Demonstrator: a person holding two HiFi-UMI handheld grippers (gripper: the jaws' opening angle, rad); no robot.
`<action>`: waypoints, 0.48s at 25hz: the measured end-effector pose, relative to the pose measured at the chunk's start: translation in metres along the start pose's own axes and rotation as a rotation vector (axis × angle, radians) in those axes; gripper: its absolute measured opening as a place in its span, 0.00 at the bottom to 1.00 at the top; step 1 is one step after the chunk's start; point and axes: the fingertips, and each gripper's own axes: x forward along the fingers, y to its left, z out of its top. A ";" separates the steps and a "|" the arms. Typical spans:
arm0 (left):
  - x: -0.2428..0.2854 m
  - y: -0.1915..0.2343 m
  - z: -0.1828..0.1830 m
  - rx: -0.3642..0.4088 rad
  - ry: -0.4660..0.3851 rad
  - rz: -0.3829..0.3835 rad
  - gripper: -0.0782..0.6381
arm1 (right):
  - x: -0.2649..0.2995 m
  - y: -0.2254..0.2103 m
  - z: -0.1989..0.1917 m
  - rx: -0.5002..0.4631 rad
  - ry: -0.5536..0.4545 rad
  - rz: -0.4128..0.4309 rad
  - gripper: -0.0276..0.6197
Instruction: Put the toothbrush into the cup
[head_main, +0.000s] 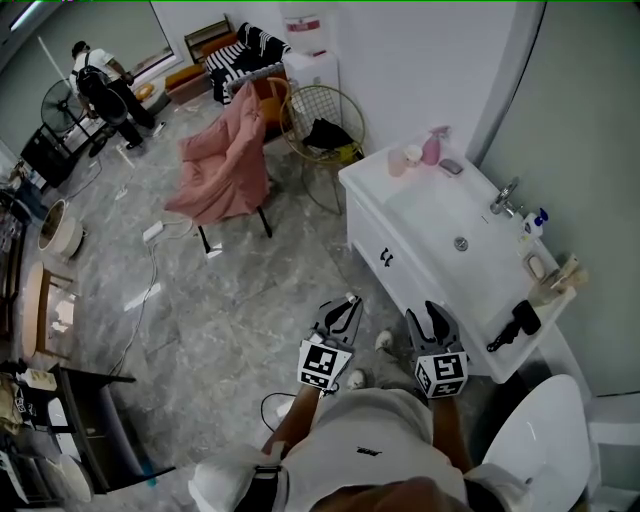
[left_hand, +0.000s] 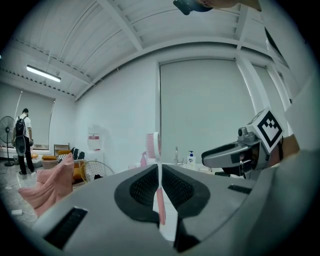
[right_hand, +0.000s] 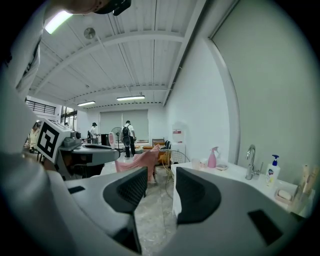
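Left gripper (head_main: 347, 303) clamping toothbrush (left_hand: 153, 145) (upright), cup (head_main: 412, 155) beside spray bottle (head_main: 432, 148) on sink (head_main: 430, 215)

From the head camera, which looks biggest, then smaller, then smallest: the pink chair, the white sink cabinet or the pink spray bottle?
1. sink cabinet
2. pink chair
3. spray bottle
The pink chair stands farther from the camera, so it may really be bigger than it looks.

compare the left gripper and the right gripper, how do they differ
The left gripper is shut on a pink toothbrush that stands upright between its jaws; the right gripper is open with nothing between them. In the head view the right gripper is on the side nearer the white sink counter, the left gripper farther out. Both carry a marker cube.
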 end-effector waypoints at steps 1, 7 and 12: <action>0.002 0.002 0.000 0.002 0.000 0.002 0.17 | 0.003 -0.001 0.000 -0.002 0.000 0.002 0.33; 0.020 0.017 0.004 0.005 -0.002 0.006 0.17 | 0.026 -0.007 0.013 -0.023 -0.014 0.016 0.33; 0.044 0.030 0.010 0.012 -0.004 0.003 0.17 | 0.048 -0.021 0.019 -0.026 -0.013 0.021 0.34</action>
